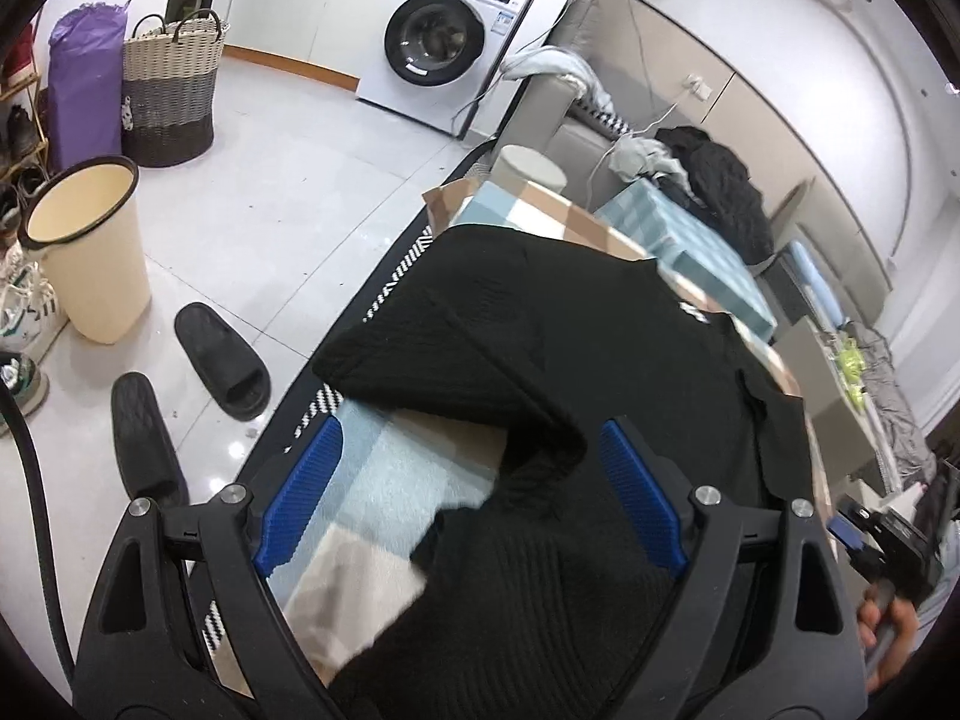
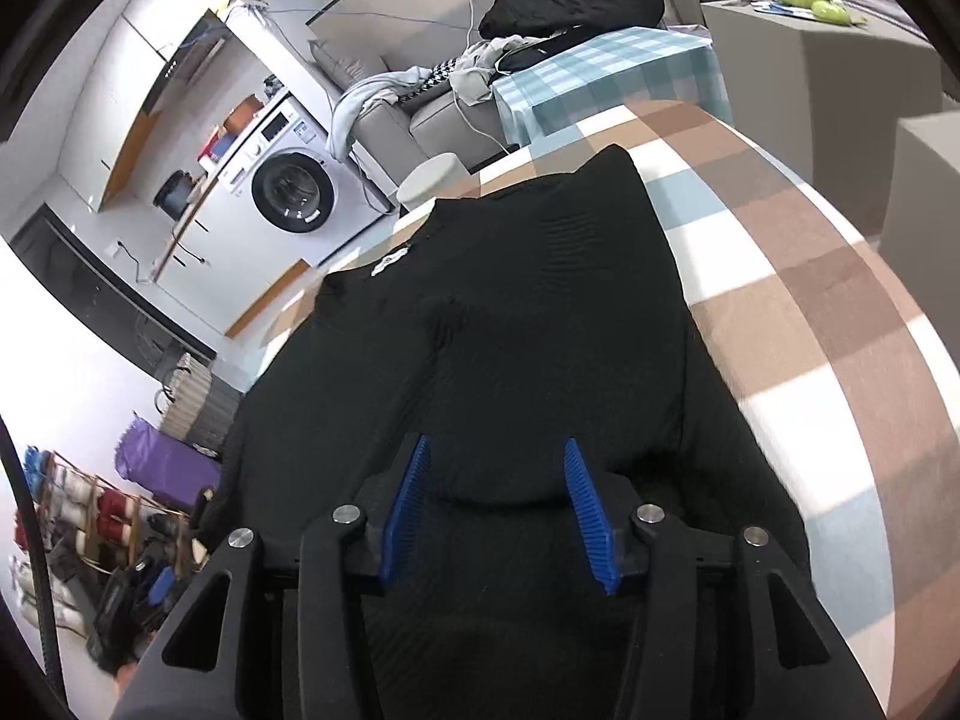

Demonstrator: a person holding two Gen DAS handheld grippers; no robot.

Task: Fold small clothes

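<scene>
A black knit garment (image 1: 540, 336) lies on a table covered with a brown, white and light-blue checked cloth (image 1: 390, 480). One part of it is folded over, with a raised fold between my left gripper's (image 1: 474, 450) blue pads. The left gripper is open, just above the garment's near edge. In the right wrist view the same garment (image 2: 510, 312) stretches away, a small white label near its collar. My right gripper (image 2: 498, 462) is open, its blue pads resting over the garment's near hem. The right gripper also shows at the left wrist view's right edge (image 1: 882, 546).
A cream bin (image 1: 90, 246) and two black slippers (image 1: 222, 360) stand on the tiled floor left of the table. A woven basket (image 1: 171, 90) and a washing machine (image 1: 444, 42) are further back. A sofa with piled clothes (image 2: 570, 0) lies beyond the table.
</scene>
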